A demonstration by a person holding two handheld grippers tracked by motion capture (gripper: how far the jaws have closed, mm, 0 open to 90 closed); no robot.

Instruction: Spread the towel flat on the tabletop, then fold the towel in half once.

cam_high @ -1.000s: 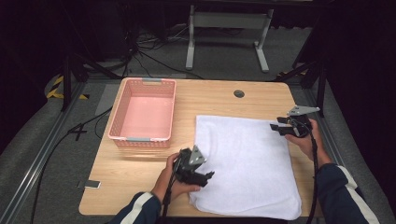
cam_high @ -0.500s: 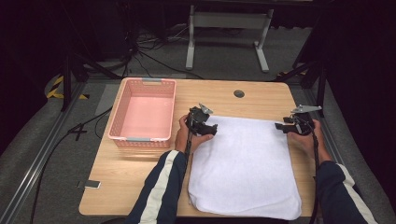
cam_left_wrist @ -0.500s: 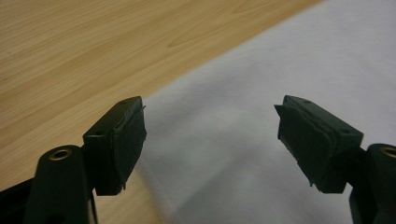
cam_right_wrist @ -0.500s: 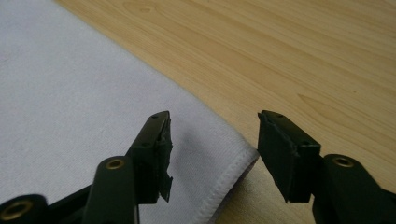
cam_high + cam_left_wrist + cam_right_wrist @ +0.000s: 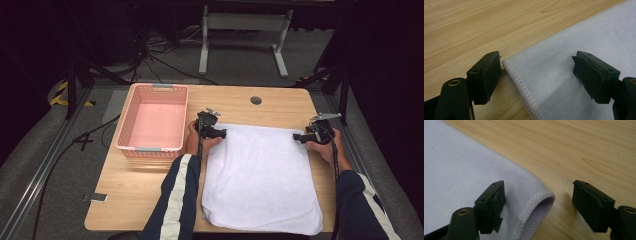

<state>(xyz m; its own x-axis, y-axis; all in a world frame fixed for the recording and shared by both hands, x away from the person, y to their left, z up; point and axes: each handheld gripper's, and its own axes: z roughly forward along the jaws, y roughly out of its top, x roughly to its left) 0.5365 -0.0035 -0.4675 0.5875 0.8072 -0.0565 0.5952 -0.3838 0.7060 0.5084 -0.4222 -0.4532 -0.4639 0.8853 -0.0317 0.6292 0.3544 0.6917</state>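
Light falls from above onto the table (image 5: 280,102), which sits bright mid-frame in the high view while the floor and frame edges sink into near black; that picture is soft and grainy. In both gripper views the towel (image 5: 584,47) reads pale and slightly washed out, with short soft shadows under the jaws. The jaws at the bottom edge blur, and the wood grain stays fairly crisp.

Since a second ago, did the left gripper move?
Yes. The left gripper went from the towel's near left edge up to its far left corner, level with the pink basket's middle.
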